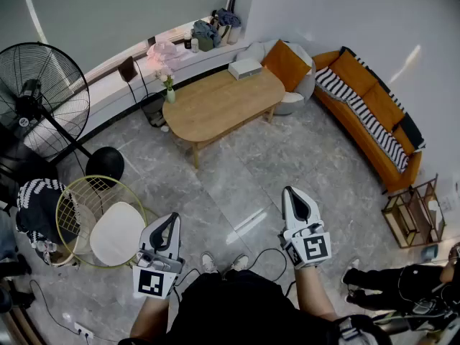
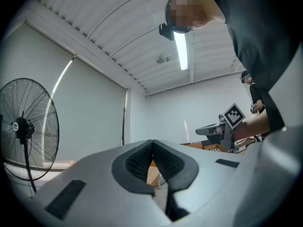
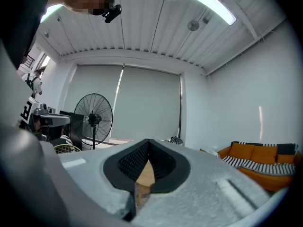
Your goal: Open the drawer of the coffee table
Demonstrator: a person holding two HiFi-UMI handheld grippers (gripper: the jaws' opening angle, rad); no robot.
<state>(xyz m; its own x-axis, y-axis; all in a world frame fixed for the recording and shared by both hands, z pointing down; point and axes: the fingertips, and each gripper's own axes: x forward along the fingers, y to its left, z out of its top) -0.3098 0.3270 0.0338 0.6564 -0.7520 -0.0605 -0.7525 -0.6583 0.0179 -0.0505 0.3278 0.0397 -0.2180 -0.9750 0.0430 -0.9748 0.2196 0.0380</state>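
Note:
The light wooden oval coffee table point(image 1: 223, 105) stands across the grey tiled floor, well beyond both grippers. No drawer front shows on it from the head view. My left gripper point(image 1: 173, 217) is held low at the left, level, its jaws shut with nothing between them. My right gripper point(image 1: 289, 191) is to its right, also shut and empty. In the left gripper view the black pads point(image 2: 142, 157) meet at the tip, and a sliver of the table point(image 2: 152, 173) shows behind them. The right gripper point(image 3: 148, 144) frames the table point(image 3: 145, 176) the same way.
A white box point(image 1: 245, 68) and a vase of flowers point(image 1: 169, 90) sit on the table. A standing fan point(image 1: 36, 95) and a round wire chair point(image 1: 108, 225) are on the left. An orange sofa point(image 1: 374, 113) and a small rack point(image 1: 413, 214) line the right. Cables trail near my feet.

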